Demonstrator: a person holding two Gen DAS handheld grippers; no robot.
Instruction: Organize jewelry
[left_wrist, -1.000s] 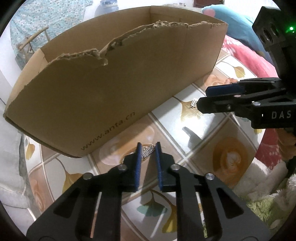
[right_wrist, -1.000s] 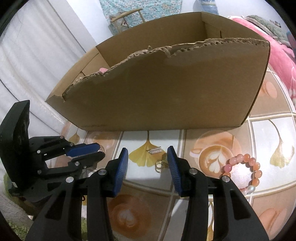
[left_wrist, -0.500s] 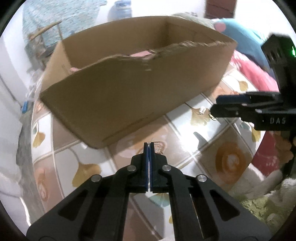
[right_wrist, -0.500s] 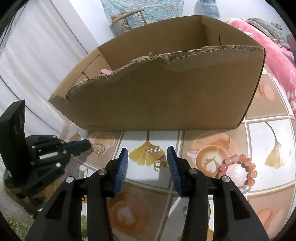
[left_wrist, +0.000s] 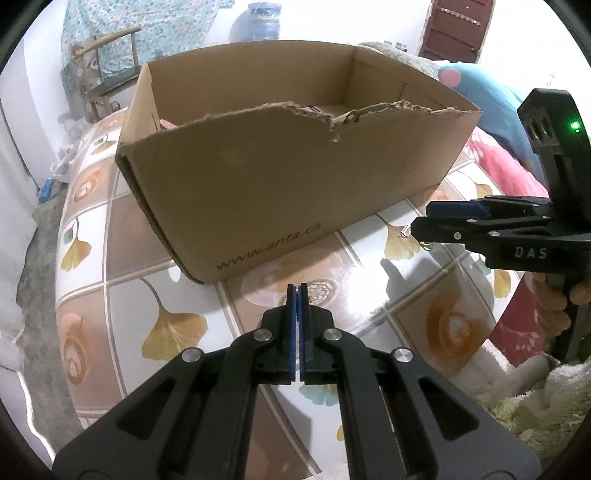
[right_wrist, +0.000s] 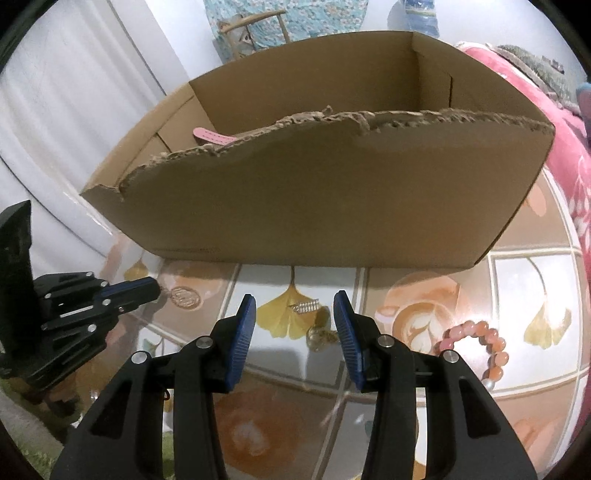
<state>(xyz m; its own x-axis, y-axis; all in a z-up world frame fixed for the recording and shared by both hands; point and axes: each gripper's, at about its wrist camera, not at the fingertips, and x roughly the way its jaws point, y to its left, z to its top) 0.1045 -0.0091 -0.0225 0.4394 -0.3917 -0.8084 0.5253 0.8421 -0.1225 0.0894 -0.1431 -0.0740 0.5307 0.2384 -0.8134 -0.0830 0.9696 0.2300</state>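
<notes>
Your left gripper (left_wrist: 296, 295) is clenched, its blue pads pressed flat together above the printed tablecloth (left_wrist: 177, 332). Whether any small piece is pinched between them cannot be told from either view.

Your right gripper (right_wrist: 294, 297) is released, with a clear gap between the jaws and nothing held. In the right wrist view, a small silver spring-like piece (right_wrist: 304, 306) lies on the cloth in that gap, on a yellow ginkgo leaf print. A small gold ring-like piece (right_wrist: 322, 335) lies just beside it at 5 o'clock. A pink and orange bead bracelet (right_wrist: 480, 345) lies on the cloth at 3 o'clock from the right jaws, apart from both small pieces.

The cardboard box (right_wrist: 314, 206) stands at 12 o'clock from both grippers, open at the top, its near wall torn ragged along the edge. Inside it, towards 10 o'clock, a pink strap (right_wrist: 212, 138) shows over the torn rim.

From the left wrist view, your right gripper sits at 3 o'clock, its tips near the box's right corner. From the right wrist view, your left gripper sits at 9 o'clock, low over the cloth.
</notes>
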